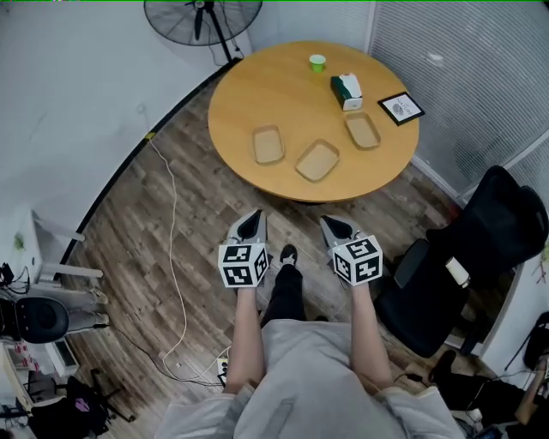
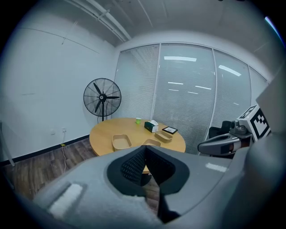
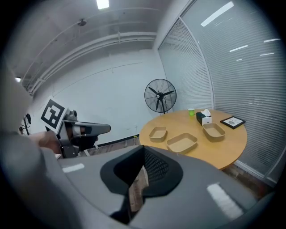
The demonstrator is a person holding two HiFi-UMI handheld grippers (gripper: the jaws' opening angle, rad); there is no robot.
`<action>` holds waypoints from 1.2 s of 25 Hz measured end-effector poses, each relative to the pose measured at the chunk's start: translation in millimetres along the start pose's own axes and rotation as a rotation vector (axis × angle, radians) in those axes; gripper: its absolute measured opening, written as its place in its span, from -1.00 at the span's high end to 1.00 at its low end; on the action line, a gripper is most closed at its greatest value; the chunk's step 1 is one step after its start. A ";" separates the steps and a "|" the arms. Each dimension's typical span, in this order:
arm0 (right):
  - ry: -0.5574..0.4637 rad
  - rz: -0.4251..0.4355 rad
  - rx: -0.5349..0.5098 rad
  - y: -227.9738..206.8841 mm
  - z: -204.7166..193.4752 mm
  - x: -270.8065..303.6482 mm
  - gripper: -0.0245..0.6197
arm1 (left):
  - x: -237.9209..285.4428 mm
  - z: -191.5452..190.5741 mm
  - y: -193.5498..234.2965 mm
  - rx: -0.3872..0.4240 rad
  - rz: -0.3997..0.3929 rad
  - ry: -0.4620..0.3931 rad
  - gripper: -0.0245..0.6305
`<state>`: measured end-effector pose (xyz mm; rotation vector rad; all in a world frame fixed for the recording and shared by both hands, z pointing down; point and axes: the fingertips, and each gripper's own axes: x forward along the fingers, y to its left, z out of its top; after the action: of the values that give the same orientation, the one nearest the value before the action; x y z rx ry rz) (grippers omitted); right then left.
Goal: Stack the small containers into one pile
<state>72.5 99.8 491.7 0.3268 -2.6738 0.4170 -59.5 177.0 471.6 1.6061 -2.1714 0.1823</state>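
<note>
On the table point(image 1: 257, 94), three containers point(image 1: 317, 160), beyond left gripper point(image 1: 253, 217), right gripper point(image 1: 329, 224), fingers pressed together, seemingly empty

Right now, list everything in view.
table: one, round, light wood, centre
containers: three, tan, empty, apart on the table's near half
cup: one, green, table's far edge
tissue box: one, dark green, beside the cup
frame: one, black, table's right edge
fan: one, black, beyond the table
chair: one, black, right of the table
cable: one, white, on the floor at left
left gripper: one, grey, shut, empty, short of the table
right gripper: one, grey, shut, empty, beside it
</note>
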 end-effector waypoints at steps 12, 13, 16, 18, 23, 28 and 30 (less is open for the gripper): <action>0.051 -0.029 0.050 -65.6 57.9 141.6 0.93 | 137.5 46.3 87.4 -0.017 -0.017 0.091 0.90; 0.059 -0.032 0.050 -68.2 61.6 153.6 0.93 | 146.4 49.0 96.4 -0.023 -0.017 0.097 0.90; 0.095 -0.033 0.050 -75.5 68.4 188.8 0.92 | 173.2 53.2 120.2 -0.041 -0.019 0.120 0.90; 0.116 -0.035 0.055 -81.5 69.7 210.8 0.92 | 191.2 52.7 132.9 -0.052 -0.024 0.138 0.90; 0.162 -0.054 0.103 -99.7 70.8 259.0 0.92 | 233.5 45.3 155.7 -0.072 -0.045 0.192 0.90; 0.202 -0.086 0.142 -111.0 68.7 303.9 0.84 | 268.5 28.9 176.2 -0.092 -0.065 0.256 0.90; 0.216 -0.103 0.159 -113.7 66.0 318.6 0.76 | 279.4 20.8 185.2 -0.108 -0.065 0.279 0.90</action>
<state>-201.4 -79.9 598.9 0.4381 -2.4076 0.5990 -304.2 -16.7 595.7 1.4918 -1.8829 0.2497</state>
